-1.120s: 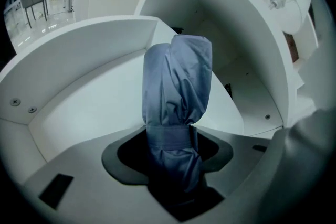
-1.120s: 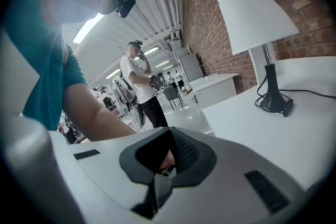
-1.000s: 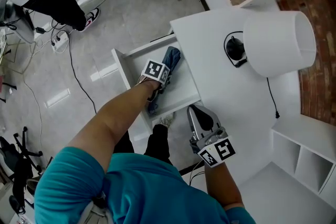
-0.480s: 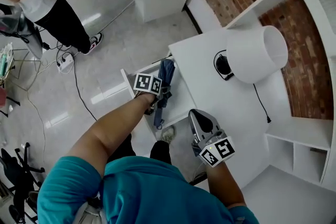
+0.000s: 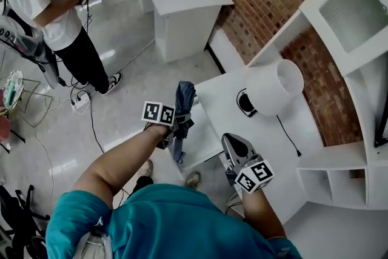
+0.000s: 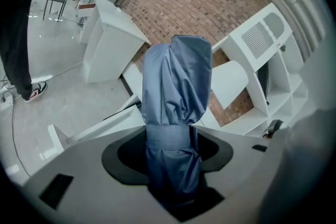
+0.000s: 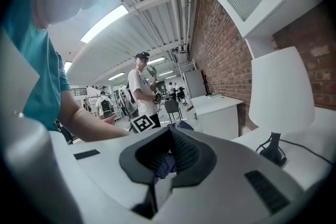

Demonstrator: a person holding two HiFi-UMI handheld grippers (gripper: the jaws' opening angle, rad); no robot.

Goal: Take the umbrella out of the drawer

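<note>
In the head view, the left hand-held gripper is clamped on the blue umbrella. It grips the umbrella near its middle. The umbrella is up in the air over the open drawer. Its long side runs from 12 o'clock to 6 o'clock, and one end sticks out each way past the jaws. The right hand-held gripper is at 4 o'clock from the umbrella, over the white tabletop. Its jaws are together and hold nothing.

In the left gripper view, the umbrella sits between the jaws, pressed on both sides. It points up to 12 o'clock.

In the right gripper view, the jaws are together. A bit of the umbrella peeks over them at 12 o'clock, far off.
</note>
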